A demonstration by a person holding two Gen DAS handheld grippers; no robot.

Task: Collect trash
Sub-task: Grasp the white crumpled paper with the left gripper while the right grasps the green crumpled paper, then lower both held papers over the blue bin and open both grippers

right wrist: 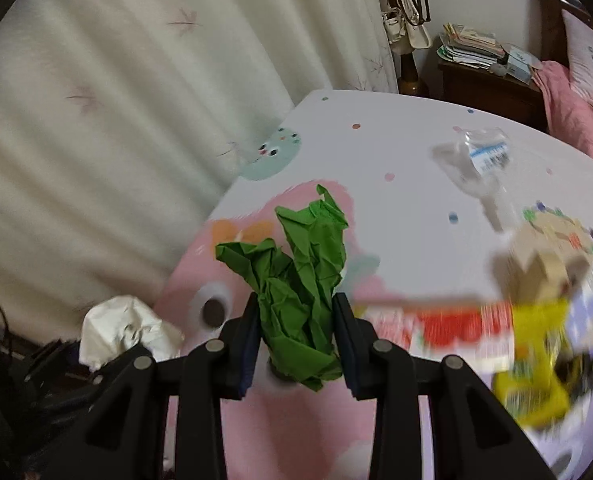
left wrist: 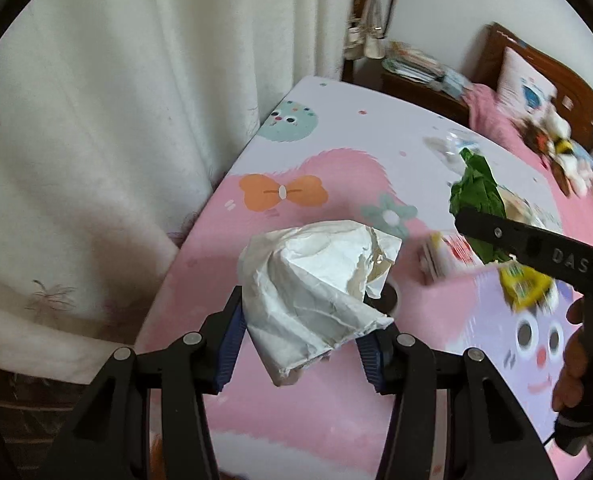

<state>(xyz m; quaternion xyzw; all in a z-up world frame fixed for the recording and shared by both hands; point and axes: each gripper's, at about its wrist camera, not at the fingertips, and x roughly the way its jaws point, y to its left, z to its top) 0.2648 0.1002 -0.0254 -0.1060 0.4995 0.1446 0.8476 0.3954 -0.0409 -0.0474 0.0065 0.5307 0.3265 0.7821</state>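
Observation:
A crumpled white paper (left wrist: 316,276) hangs above the cartoon-printed table (left wrist: 336,128), and my left gripper (left wrist: 304,320) is shut on its lower part. My right gripper (right wrist: 296,320) is shut on a crumpled green paper (right wrist: 300,280), whose top sticks up past the fingertips. In the left wrist view the green paper (left wrist: 476,192) shows at the right behind one black finger (left wrist: 516,240) of the right gripper, with a person's hand (left wrist: 576,360) holding it. The white paper (right wrist: 124,328) appears low on the left in the right wrist view.
On the table lie a clear plastic wrapper (right wrist: 476,160), a small cardboard box (right wrist: 544,264), a red-and-white packet (right wrist: 448,328) and a yellow packet (right wrist: 536,360). A cream curtain (right wrist: 136,100) runs along the table's left edge. A nightstand (right wrist: 488,84) with books and a bed stand behind.

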